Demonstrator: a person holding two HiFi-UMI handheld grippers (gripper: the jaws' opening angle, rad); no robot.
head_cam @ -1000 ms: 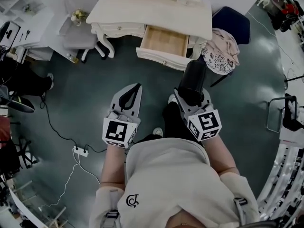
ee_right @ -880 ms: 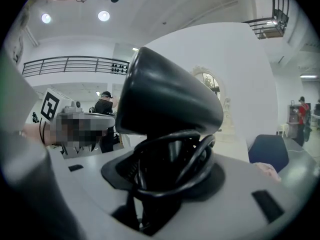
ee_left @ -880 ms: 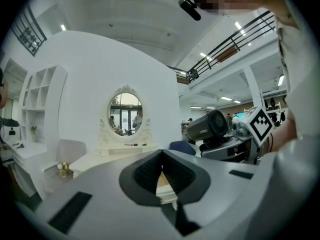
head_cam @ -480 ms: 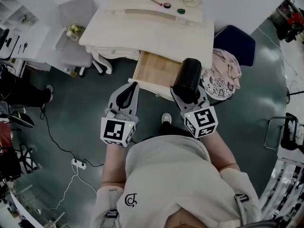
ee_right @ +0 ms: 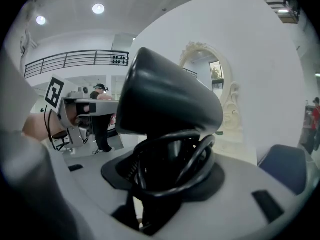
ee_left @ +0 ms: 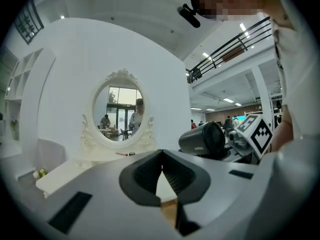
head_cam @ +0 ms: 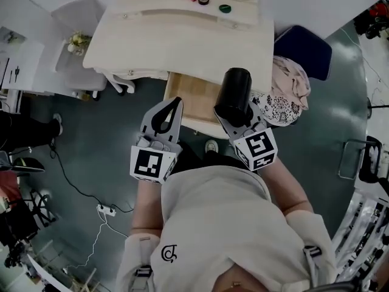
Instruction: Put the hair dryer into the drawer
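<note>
A black hair dryer (head_cam: 234,95) stands muzzle up in my right gripper (head_cam: 236,115), which is shut on its handle; the black cord is wound round the handle (ee_right: 172,171). It hangs over the right end of the open wooden drawer (head_cam: 189,97) of the cream dressing table (head_cam: 176,38). My left gripper (head_cam: 177,101) is shut with nothing in it, its tips over the drawer's left part. The left gripper view shows the dryer (ee_left: 202,140) to the right of those touching tips (ee_left: 161,152). The drawer's inside looks bare where it shows.
A grey chair (head_cam: 76,53) stands left of the table, and a navy chair (head_cam: 307,47) with a patterned cloth (head_cam: 284,93) stands right. An oval mirror (ee_left: 118,109) and small items (head_cam: 203,0) sit on the table top. A power strip (head_cam: 106,210) lies on the floor.
The person has walked up to the dressing table. Both grippers, a step short of the drawer a second ago, now reach over it, the dryer still held.
</note>
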